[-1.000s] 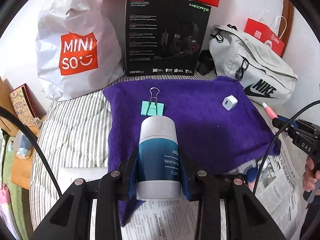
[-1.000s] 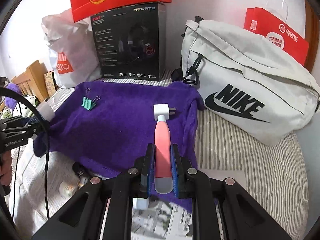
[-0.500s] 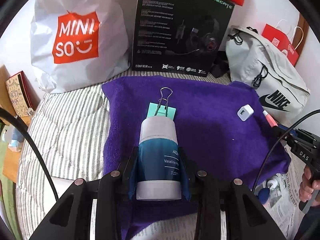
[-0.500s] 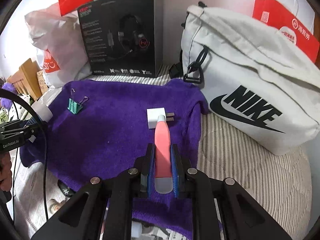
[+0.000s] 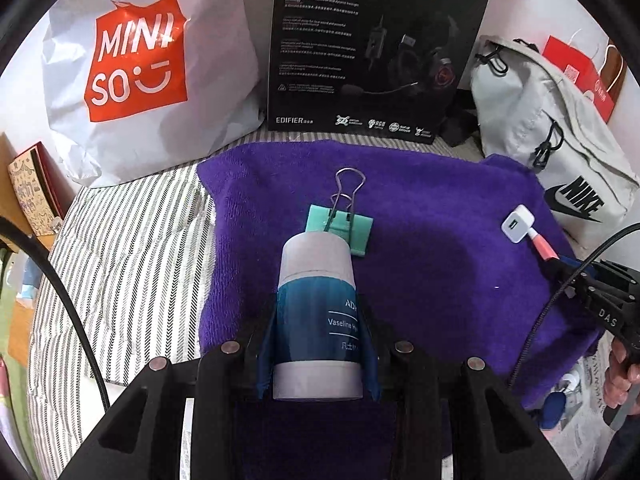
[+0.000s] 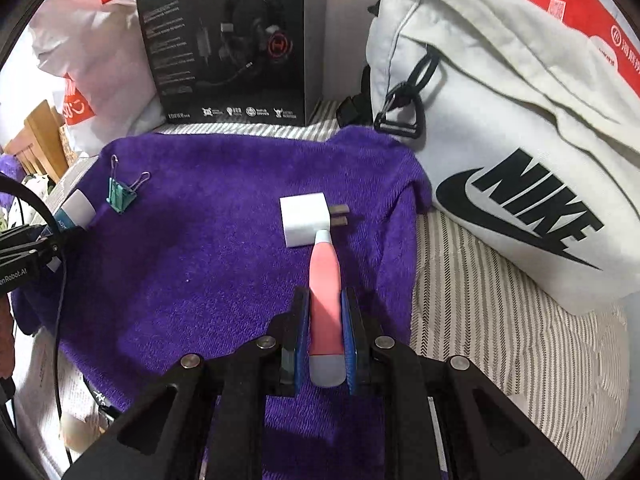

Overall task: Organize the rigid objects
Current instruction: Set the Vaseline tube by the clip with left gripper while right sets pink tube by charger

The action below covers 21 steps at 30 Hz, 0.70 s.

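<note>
**Both loads carried down toward the towel, each close to something already there**

Since the earlier frames both grippers have been brought forward and lower over the towel (image 5: 440, 280), so that the clip and the charger now appear larger and nearer.

The towel is spread on a striped bed, with a box (image 5: 376, 48) and bags behind its far edge. By the left gripper (image 5: 318, 354) a bottle (image 5: 316, 304) is clamped at its sides, the fingers only partly apart; its cap end hangs over the towel's middle and appears just beside the clip (image 5: 340, 226). By the right gripper (image 6: 325, 344) a pink tube (image 6: 325, 292) is pinched, the fingers almost fully closed; its tip seems to touch or nearly touch the charger (image 6: 304, 220) near the towel's right edge.

Trouble is likely to come from crowding. If the bottle is lowered as aimed, the clip could be pushed or landed on, and a round bottle laid on soft pile could be expected to roll. The charger could be shoved toward the right edge by the tube's tip. A slim tube gripped near its tail could also pivot on release.
</note>
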Available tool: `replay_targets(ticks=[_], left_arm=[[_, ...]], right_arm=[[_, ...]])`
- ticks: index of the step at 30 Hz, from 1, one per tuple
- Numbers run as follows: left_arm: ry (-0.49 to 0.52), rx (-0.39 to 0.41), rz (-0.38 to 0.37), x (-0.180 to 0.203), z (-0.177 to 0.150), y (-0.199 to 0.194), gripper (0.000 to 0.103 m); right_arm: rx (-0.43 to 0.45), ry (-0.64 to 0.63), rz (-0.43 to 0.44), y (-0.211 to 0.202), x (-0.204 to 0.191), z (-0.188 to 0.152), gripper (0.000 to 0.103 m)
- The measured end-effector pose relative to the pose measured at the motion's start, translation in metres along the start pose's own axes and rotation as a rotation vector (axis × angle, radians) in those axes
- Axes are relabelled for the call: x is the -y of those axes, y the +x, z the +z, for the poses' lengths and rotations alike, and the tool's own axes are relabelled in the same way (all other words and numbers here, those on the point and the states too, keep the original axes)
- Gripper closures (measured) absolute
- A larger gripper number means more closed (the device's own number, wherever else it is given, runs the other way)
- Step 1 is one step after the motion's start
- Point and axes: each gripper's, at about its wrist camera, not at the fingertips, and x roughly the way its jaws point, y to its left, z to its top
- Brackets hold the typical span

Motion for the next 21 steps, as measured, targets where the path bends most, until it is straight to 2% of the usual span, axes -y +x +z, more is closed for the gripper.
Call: replay_targets(ticks=[7, 21], left_arm=[[0.019, -0.011, -0.003, 0.004, 0.002, 0.006, 0.069], [0.086, -0.035, 0.056, 0.015, 0.003, 0.014, 0.069]], right_arm=[[-0.018, -0.004, 0.001, 0.010, -0.001, 0.001, 0.087], [-0.018, -0.022, 0.003, 0.013, -0.002, 0.001, 0.087]])
